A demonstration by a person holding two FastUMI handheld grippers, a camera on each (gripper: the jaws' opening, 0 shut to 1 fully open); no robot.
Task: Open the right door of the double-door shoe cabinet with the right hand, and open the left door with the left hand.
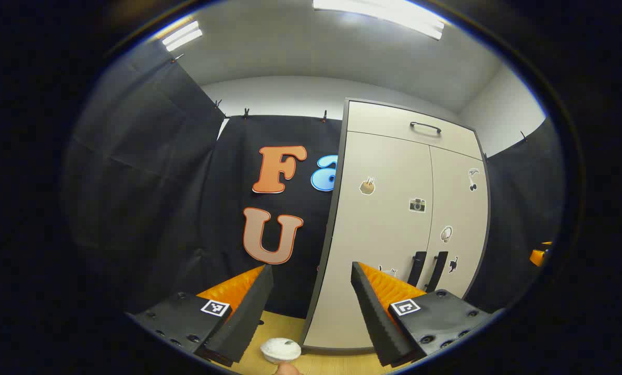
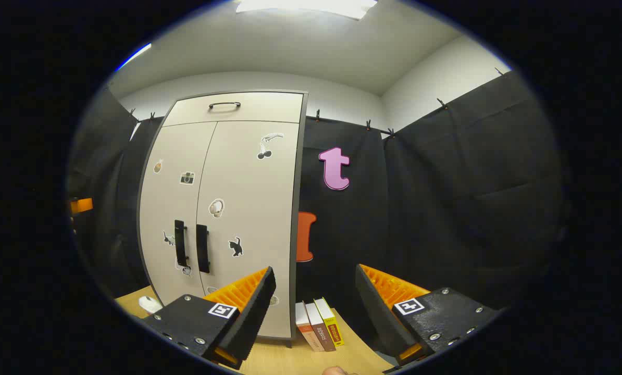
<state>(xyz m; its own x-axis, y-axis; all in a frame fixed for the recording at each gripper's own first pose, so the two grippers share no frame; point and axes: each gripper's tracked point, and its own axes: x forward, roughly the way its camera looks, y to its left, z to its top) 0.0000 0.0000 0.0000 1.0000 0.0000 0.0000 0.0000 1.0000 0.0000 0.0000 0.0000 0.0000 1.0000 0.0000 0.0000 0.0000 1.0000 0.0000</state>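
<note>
Left gripper view: left gripper (image 1: 311, 307) spread wide, nothing between the fingers, touching nothing. Beyond it, right of centre, shoe cabinet (image 1: 394, 229) standing closed, left door (image 1: 378, 229) and right door (image 1: 459, 219) both flush, two black handles (image 1: 426, 270) side by side low at the seam. Small white object (image 1: 281, 350) on the wooden floor (image 1: 285, 325) just near of the cabinet's left corner.

Right gripper view: right gripper (image 2: 316, 312) likewise released, wide apart, holding nothing, well short of the cabinet. Cabinet far left of centre, doors shut, handles above the left finger. Three books (image 2: 319, 324) leaning beside the cabinet's right foot.
</note>
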